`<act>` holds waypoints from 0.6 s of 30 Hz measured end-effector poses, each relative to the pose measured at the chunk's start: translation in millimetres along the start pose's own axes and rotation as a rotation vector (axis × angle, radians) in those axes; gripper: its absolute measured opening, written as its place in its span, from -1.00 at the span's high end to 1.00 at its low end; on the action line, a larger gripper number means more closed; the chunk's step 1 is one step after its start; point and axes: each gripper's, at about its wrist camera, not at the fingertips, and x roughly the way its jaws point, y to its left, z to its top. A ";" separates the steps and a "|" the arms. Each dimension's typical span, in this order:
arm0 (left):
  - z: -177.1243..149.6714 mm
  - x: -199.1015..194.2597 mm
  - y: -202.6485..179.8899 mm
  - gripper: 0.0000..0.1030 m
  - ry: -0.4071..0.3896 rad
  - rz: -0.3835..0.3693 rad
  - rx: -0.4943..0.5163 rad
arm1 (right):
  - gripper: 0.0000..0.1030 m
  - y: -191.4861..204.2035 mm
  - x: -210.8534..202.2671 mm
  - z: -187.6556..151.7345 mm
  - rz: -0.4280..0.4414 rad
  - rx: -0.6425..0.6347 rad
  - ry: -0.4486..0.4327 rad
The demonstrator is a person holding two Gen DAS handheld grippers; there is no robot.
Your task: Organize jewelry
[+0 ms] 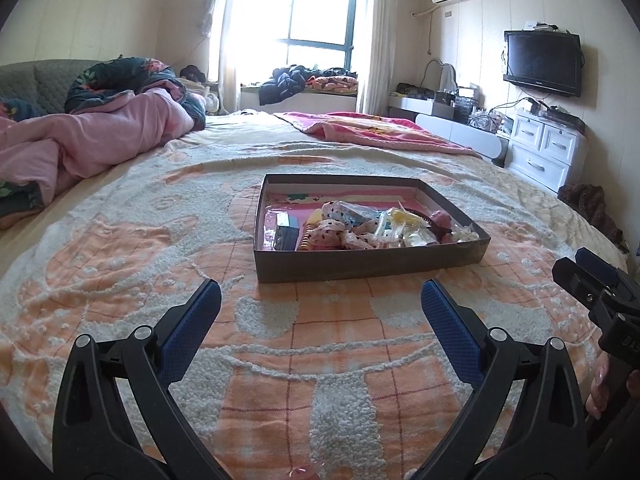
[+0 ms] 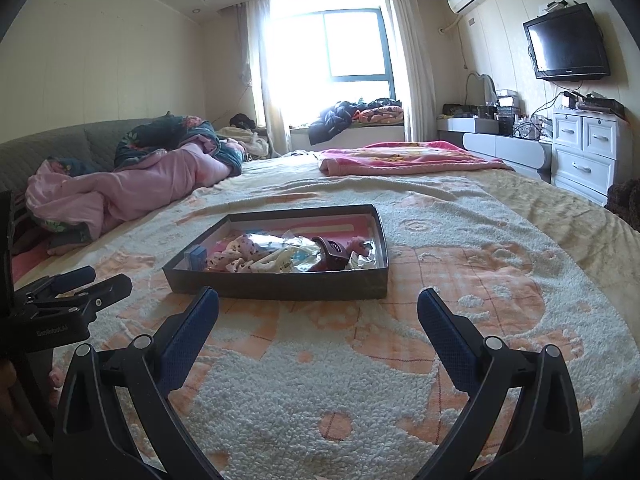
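Readable markings: almost none

The left gripper [image 2: 72, 286] carries pale lettering on its black body, too blurred to read; the television [image 2: 566, 42] bears a small illegible brand mark.

Shallow box [image 1: 360, 268] sits on the bed [image 1: 160, 280], mid-bedspread, ahead of both grippers. In the box: small hair accessories and packets [image 1: 360, 226] heaped toward its near side, a small carton [image 1: 287, 232] at the left end. Crumpled quilt [image 1: 100, 136] lies behind the box to the left; folded blanket [image 1: 372, 128] behind to the right. Window [image 1: 312, 20] beyond the bed. Drawer cabinet [image 1: 544, 148] right of the bed, television [image 1: 542, 62] on the wall above it.
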 end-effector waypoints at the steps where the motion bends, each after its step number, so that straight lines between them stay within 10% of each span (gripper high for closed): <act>1: -0.2 -0.3 0.1 -0.78 0.001 0.002 0.000 | -0.88 0.3 -0.2 -0.5 0.000 0.000 0.001; 18: 2.0 -0.9 -0.8 -0.78 -0.007 -0.002 0.003 | -0.88 0.3 1.0 -2.2 0.008 -0.002 0.007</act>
